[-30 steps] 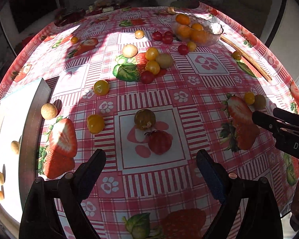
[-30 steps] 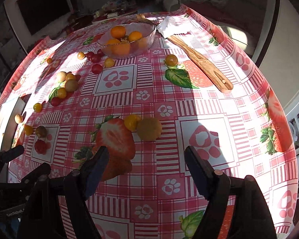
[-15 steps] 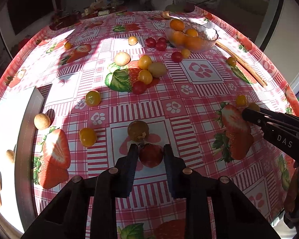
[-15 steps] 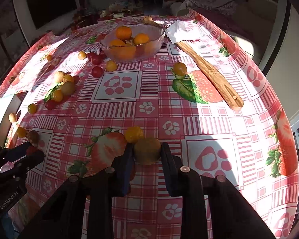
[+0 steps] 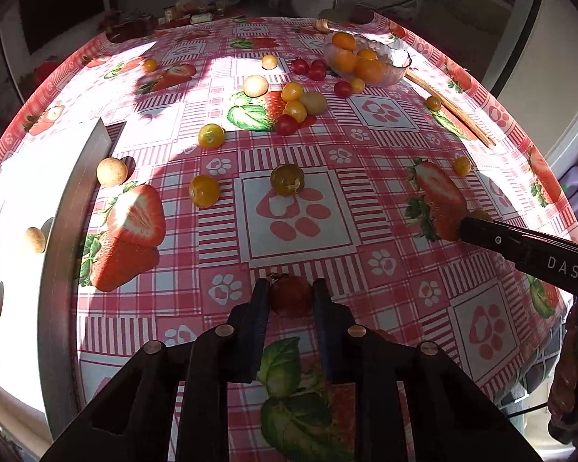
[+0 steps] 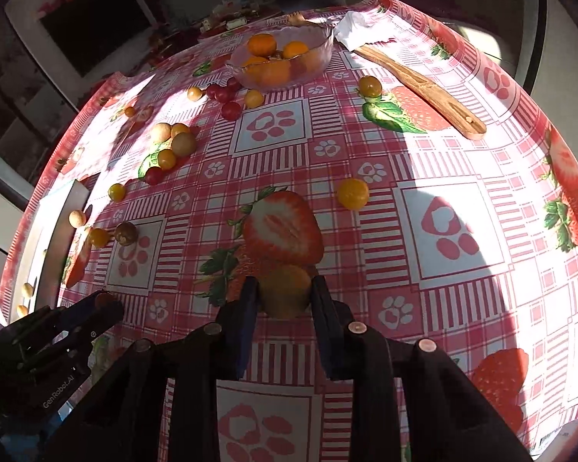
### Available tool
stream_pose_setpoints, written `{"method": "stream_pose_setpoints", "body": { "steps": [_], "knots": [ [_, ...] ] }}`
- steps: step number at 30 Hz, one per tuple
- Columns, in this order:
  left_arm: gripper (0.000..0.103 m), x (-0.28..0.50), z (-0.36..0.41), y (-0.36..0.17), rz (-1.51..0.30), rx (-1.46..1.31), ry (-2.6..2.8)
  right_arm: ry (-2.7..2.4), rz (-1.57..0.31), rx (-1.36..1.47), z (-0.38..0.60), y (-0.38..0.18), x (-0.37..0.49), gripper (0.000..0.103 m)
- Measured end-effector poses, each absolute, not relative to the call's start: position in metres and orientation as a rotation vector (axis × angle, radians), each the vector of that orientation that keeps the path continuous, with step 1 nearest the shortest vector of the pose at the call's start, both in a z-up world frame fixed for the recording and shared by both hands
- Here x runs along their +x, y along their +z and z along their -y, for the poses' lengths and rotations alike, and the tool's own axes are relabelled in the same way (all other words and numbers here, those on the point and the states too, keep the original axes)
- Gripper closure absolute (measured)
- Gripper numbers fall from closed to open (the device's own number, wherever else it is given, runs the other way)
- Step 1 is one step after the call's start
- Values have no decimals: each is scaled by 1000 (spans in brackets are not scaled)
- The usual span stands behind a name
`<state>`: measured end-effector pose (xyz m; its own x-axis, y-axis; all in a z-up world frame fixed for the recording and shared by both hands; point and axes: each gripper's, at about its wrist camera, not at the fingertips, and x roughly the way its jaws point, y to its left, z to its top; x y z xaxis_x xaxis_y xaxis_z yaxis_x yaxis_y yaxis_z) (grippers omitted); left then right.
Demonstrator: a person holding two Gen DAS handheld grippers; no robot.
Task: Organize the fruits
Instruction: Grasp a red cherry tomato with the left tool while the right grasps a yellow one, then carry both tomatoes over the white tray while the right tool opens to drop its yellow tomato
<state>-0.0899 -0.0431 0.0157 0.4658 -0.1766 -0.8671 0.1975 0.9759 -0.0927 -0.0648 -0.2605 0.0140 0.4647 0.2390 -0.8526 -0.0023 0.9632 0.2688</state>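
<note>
My left gripper [image 5: 291, 292] is shut on a small red tomato [image 5: 291, 295], held just above the checked tablecloth. A brownish-yellow fruit [image 5: 287, 179] lies beyond it on a paw print. My right gripper [image 6: 283, 290] is shut on a yellow-orange fruit [image 6: 285, 290], lifted over the printed strawberry. A yellow tomato [image 6: 352, 193] rests on the cloth past it. The glass bowl [image 6: 325, 52] with orange fruits stands at the far side. Loose red and yellow fruits [image 5: 294, 109] are scattered between. The right gripper's fingers [image 5: 520, 248] reach in from the right of the left wrist view.
A white tray [image 5: 65, 231] with small beige balls sits at the table's left edge. A wooden spatula [image 6: 424, 88] and a white napkin [image 6: 360, 30] lie at the far right. The table edge curves close on the right.
Both grippers went from wide open to shut: the left took the red tomato, the right took the yellow-orange fruit. Both then drew back toward me with their fruit.
</note>
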Motion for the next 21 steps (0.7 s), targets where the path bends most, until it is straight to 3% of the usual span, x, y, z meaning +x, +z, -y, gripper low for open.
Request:
{"method": "stream_pose_setpoints", "body": {
  "steps": [21],
  "knots": [
    [79, -131, -15, 37, -982, -42, -186, 196, -1101, 163, 200, 35, -87, 73]
  ]
}}
